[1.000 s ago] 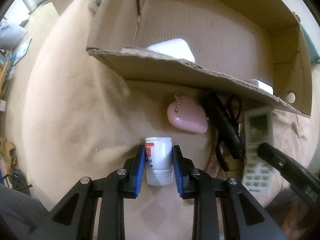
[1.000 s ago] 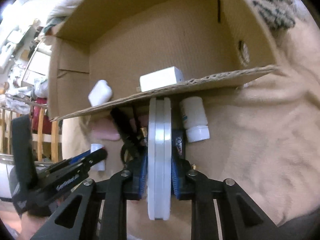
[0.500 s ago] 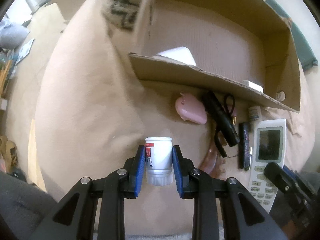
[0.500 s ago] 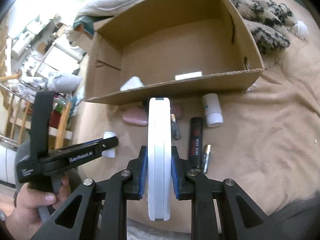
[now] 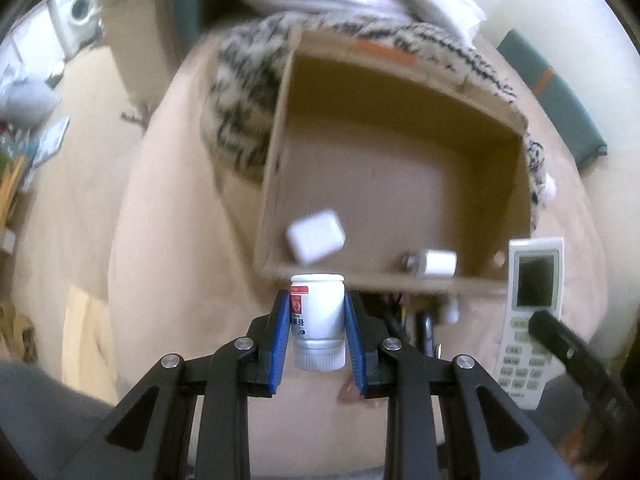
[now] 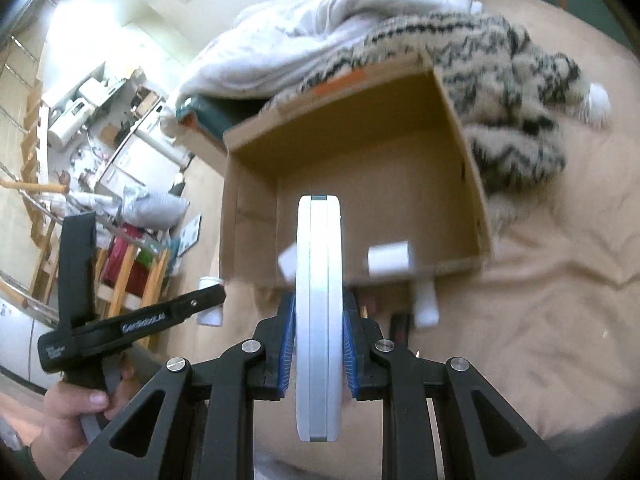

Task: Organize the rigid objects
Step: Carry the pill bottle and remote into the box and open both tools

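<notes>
Evidently mid-carry: the left hand-held gripper (image 5: 318, 330) clamps a white bottle (image 5: 317, 322) above the cardboard box's (image 5: 384, 184) near wall; the right hand-held gripper (image 6: 319, 330) pinches a white remote (image 6: 319, 312) edge-on; next, both need lowering inside before release.

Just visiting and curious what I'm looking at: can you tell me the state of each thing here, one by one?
Left gripper: jaws shut on the white bottle.
White bottle: held cap-end toward the camera, lifted.
Right gripper: jaws shut on the remote control.
Remote control: held edge-on, lifted.
Cardboard box: open-topped, holding two white items.
White case: inside the box.
White charger: inside the box.
</notes>
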Action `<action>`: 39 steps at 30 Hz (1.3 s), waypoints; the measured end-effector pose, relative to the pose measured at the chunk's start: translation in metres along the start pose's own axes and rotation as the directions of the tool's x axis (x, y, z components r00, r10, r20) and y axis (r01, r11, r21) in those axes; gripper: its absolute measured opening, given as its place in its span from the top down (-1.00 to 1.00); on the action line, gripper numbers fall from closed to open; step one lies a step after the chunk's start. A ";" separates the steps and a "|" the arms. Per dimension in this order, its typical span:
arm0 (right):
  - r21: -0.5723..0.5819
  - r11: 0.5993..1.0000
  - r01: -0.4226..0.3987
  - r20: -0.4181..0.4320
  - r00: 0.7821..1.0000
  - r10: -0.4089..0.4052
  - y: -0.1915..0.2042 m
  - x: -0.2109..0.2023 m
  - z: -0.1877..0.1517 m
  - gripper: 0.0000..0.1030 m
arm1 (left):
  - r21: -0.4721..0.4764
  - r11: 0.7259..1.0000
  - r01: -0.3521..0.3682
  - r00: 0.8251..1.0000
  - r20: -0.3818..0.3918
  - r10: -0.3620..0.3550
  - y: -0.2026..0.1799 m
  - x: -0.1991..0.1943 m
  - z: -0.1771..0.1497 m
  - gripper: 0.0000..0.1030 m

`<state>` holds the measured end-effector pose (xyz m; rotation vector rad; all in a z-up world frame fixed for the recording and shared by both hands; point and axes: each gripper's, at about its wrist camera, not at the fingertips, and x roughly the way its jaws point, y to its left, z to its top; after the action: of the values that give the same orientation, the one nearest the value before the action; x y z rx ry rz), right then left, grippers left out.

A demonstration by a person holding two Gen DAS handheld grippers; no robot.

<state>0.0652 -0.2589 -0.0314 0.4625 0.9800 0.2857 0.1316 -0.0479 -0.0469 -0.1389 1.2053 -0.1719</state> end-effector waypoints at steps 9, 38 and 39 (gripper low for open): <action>-0.053 0.991 0.122 0.067 0.991 -0.119 -0.010 0.023 0.060 0.56 | 0.063 0.997 -0.041 0.999 0.036 0.039 -0.026 0.027 0.050 0.53; -0.222 0.899 0.378 -0.009 0.921 -0.389 -0.026 0.116 0.062 0.56 | 0.158 0.984 -0.079 0.997 0.004 0.079 -0.036 0.122 0.060 0.53; -0.224 0.899 0.377 -0.011 0.921 -0.389 -0.026 0.117 0.062 0.56 | 0.154 0.985 -0.081 0.997 0.007 0.081 -0.036 0.122 0.060 0.53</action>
<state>0.1804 -0.2463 -0.1003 0.0541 1.0574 0.0463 0.2280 -0.1076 -0.1298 0.0452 1.1899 -0.1936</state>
